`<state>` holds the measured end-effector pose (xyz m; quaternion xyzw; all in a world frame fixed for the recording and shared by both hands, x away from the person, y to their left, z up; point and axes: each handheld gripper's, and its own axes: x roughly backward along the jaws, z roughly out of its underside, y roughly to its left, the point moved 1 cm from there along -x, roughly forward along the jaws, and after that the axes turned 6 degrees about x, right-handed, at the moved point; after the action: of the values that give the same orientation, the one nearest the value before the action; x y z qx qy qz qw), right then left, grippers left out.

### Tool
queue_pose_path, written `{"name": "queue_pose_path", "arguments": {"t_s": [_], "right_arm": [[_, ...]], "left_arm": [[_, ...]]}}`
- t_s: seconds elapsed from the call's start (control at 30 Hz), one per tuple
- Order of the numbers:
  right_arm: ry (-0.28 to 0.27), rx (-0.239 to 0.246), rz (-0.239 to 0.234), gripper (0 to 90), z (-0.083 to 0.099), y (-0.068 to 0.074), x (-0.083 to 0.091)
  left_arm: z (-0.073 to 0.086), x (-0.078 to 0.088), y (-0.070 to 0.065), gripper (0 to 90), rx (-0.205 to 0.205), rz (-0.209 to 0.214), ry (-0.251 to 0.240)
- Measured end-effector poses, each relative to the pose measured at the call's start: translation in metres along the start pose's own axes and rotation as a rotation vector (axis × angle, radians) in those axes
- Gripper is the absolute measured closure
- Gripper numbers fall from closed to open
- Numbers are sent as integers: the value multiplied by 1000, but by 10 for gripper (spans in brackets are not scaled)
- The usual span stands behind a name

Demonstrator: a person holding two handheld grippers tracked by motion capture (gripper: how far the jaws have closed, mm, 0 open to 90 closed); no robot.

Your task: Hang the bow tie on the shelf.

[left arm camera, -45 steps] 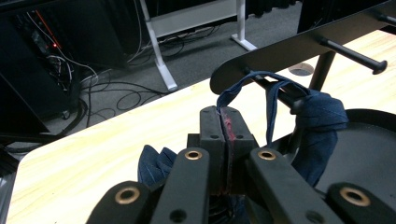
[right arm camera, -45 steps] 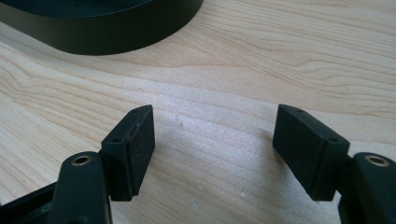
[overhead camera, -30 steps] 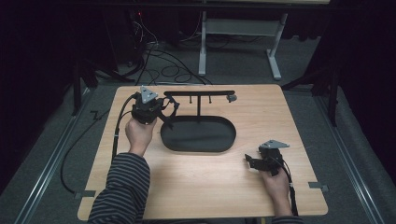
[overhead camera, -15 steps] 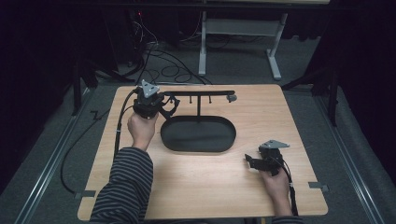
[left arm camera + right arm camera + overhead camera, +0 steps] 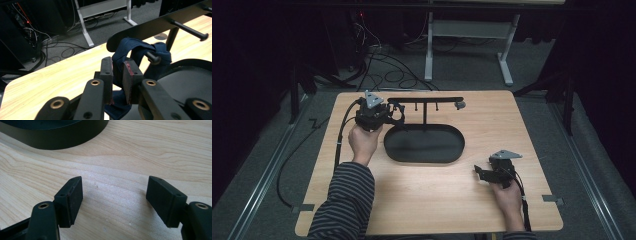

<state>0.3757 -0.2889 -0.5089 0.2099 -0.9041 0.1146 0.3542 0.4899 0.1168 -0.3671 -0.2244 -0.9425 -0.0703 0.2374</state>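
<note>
The left tool [image 5: 117, 82] is hanging the blue cloth band [image 5: 140, 51] on a peg [image 5: 153, 58] of the black rack [image 5: 424, 100]; its jaws have just been opening, the band between them. Next, I judge, it must draw back without pulling the band off. The right tool [image 5: 115, 202] is resting spread on the counter [image 5: 437, 195].

Soft navy cloth band [image 5: 140, 51] on matt black metal rack [image 5: 160, 23]; smooth pale wood-grain surface [image 5: 140, 152].

Navy cloth [image 5: 135, 50], black rack [image 5: 160, 23]
</note>
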Motion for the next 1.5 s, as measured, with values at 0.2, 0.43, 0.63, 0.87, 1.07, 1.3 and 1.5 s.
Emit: {"name": "queue_pose_path", "arguments": {"t_s": [0.2, 0.43, 0.63, 0.87, 1.07, 1.3, 1.5], "right_arm": [[0, 0, 0, 310, 0, 0, 0], [0, 0, 0, 310, 0, 0, 0], [0, 3, 2, 311, 0, 0, 0], [1, 3, 3, 311, 0, 0, 0], [1, 6, 5, 311, 0, 0, 0], [2, 3, 6, 311, 0, 1, 0], [2, 5, 6, 311, 0, 1, 0]], "left_arm": [[4, 3, 0, 734, 4, 5, 11], [8, 10, 1, 631, 4, 16, 22], [12, 18, -2, 582, 5, 31, 8], [22, 24, 1, 563, 26, 49, 24], [29, 30, 2, 549, 36, 61, 35], [39, 38, 4, 543, 50, 66, 39], [48, 44, 6, 542, 63, 68, 37]]}}
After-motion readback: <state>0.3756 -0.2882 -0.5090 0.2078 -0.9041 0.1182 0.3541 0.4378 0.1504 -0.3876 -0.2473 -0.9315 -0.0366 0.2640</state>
